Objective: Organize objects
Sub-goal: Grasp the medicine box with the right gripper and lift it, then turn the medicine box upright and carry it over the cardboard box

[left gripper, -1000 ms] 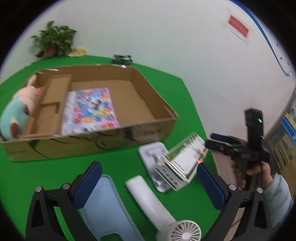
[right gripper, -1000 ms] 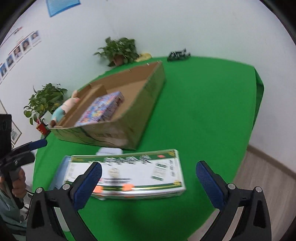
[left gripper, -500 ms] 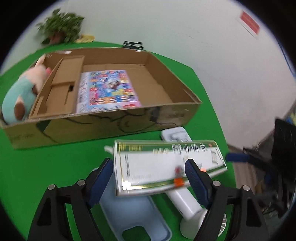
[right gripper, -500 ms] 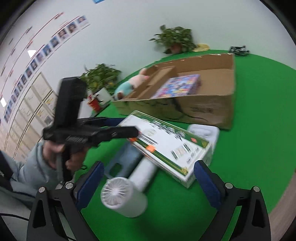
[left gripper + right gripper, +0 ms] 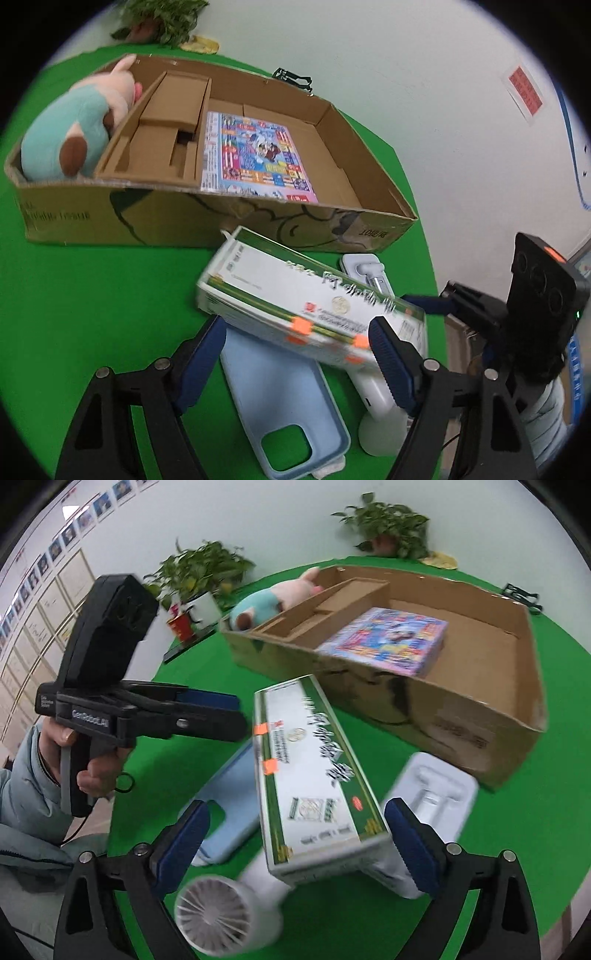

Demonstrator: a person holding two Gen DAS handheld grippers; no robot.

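A long white-and-green box (image 5: 310, 306) lies tilted over a light blue phone case (image 5: 284, 402) and a white handheld fan (image 5: 373, 398), in front of the open cardboard box (image 5: 207, 218). My left gripper (image 5: 295, 354) is open, its blue pads on either side of the long box's near edge. My right gripper (image 5: 295, 842) is open, its pads straddling one end of the same box (image 5: 314, 771). The cardboard box (image 5: 476, 720) holds a colourful game box (image 5: 255, 155) and a plush pig (image 5: 70, 129).
A white tray with a small tool (image 5: 436, 797) lies beside the cardboard box. The fan head (image 5: 210, 915) is near my right gripper. Potted plants (image 5: 384, 520) and a black clip (image 5: 293, 77) stand at the table's far edge. The table edge is close on the right.
The long box has tipped and turned over the phone case and fan. My left gripper has moved in around its edge. My right gripper has swung round to face the box's end.
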